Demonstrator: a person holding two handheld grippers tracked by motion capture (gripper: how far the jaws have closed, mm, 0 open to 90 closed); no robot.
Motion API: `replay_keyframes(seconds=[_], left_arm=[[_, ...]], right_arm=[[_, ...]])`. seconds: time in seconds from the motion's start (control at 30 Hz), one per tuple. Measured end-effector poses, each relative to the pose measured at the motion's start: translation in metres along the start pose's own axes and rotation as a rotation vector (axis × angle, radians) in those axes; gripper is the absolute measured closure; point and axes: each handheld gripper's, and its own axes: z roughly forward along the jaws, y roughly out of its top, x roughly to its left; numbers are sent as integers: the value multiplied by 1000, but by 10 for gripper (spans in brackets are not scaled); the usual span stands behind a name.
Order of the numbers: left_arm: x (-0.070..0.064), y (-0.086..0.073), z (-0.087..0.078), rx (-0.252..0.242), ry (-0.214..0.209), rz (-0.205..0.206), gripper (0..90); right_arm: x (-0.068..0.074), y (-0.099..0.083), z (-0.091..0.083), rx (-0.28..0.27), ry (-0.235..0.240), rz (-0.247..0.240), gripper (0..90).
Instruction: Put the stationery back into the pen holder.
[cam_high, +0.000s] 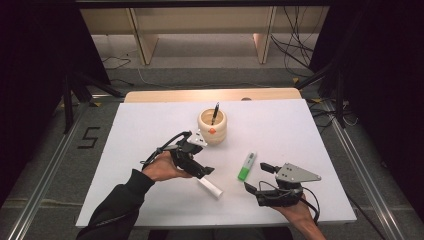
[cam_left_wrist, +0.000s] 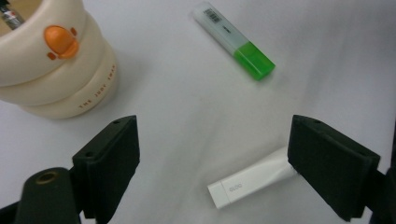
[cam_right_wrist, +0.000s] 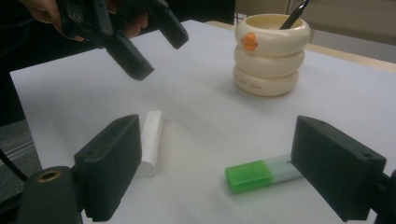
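Below, each element of the scene is listed by label.

Left gripper (cam_high: 200, 167): held over the white table top (cam_high: 150, 130), jaws spread wide and empty; in the left gripper view its right jaw overlaps the far end of the white stick, though whether it touches cannot be told.

White stick (cam_high: 210, 188): a capped white stick, perhaps a glue stick, lying flat on the table top just below the left gripper, between the two grippers; faint lettering on its cap in the left gripper view (cam_left_wrist: 252, 183).

Right gripper (cam_high: 256, 178): low near the front edge of the table, jaws wide apart and holding nothing; a grey three-cornered plate sits on top.

Green highlighter (cam_high: 246, 166): lying flat, green cap toward the person, clear body toward the holder; just ahead of the right gripper, and seen between its jaws in the right gripper view (cam_right_wrist: 261, 173).

Pen holder (cam_high: 212, 127): cream, shaped as stacked rings with an orange mark on the front, upright past the left gripper.

Pen (cam_high: 215, 113): dark, standing tilted inside the pen holder.
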Motion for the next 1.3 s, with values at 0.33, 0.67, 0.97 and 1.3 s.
replay_keyframes(seconds=[0.33, 0.67, 0.97, 1.3], left_arm=[[-10, -2, 8, 63, -33, 57, 162], [-18, -3, 20, 151, -62, 124, 177], [-21, -7, 33, 208, -80, 150, 190], [-26, -7, 38, 244, -102, 204, 203]], right_arm=[[0, 0, 0, 3, 2, -1, 169], [0, 0, 1, 5, 3, -4, 169], [0, 0, 1, 6, 4, -4, 169], [0, 0, 1, 8, 7, -5, 169]])
